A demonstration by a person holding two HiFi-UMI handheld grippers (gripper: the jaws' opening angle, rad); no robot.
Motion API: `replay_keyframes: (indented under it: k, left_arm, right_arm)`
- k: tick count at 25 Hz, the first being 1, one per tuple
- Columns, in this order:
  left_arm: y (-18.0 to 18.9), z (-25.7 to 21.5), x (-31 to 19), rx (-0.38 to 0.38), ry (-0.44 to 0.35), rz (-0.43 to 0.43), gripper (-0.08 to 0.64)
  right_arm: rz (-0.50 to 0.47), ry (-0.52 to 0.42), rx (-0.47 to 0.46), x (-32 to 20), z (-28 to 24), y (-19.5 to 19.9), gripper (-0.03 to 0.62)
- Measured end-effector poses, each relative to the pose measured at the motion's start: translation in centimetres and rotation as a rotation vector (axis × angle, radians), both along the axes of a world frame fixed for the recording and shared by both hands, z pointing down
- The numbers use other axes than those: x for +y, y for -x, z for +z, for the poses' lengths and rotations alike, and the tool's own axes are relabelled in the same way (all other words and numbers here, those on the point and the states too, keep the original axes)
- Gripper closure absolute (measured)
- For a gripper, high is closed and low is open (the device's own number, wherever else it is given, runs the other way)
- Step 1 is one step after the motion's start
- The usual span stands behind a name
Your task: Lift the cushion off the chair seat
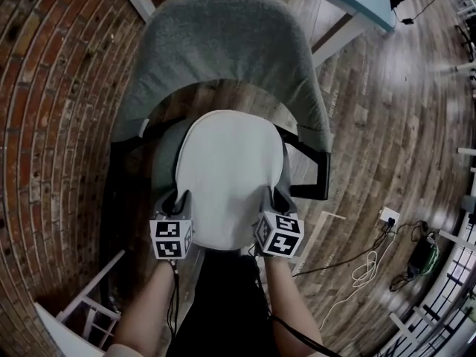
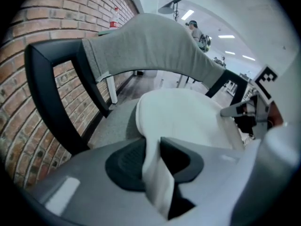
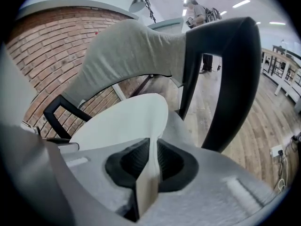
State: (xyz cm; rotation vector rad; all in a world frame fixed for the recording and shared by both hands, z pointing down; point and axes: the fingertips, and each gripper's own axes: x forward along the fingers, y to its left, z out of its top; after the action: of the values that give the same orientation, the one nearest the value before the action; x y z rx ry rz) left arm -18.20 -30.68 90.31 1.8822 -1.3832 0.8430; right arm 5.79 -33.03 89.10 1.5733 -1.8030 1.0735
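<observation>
A round white cushion lies on the grey seat of a chair with a grey curved backrest and a black frame. My left gripper pinches the cushion's near left edge, with the white fabric squeezed between its black pads. On the near right edge my right gripper clamps a thin fold of the cushion. The front of the cushion is raised off the seat. The right gripper shows across the cushion in the left gripper view.
A brick wall stands close on the left. White furniture legs are at the lower left. Wooden floor spreads to the right, with a socket and cables. A person stands far behind the chair.
</observation>
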Motion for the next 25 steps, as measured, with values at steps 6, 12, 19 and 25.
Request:
replay_keyframes:
  k: [6, 12, 19, 25]
  left_arm:
    - [-0.9, -2.8, 1.6, -0.003, -0.019, -0.031, 0.476]
    - [-1.3, -7.8, 3.3, -0.001, -0.06, -0.068, 0.479]
    - [-1.9, -17.0, 5.8, 0.009, -0.111, -0.085, 0.479]
    - [-2.7, -24.4, 9.0, 0.006, -0.168, -0.107, 0.479]
  right_arm:
    - [-0.029, -0.009, -0.001, 0.5, -2.6, -0.6, 0.551]
    - [-0.061, -0.056, -0.017, 1.2, -7.8, -0.9, 0.552]
    - [-0.12, -0.096, -0.019, 3.2, -16.9, -1.6, 0.552]
    - [-0.15, -0.156, -0.024, 5.8, -24.9, -2.1, 0.552]
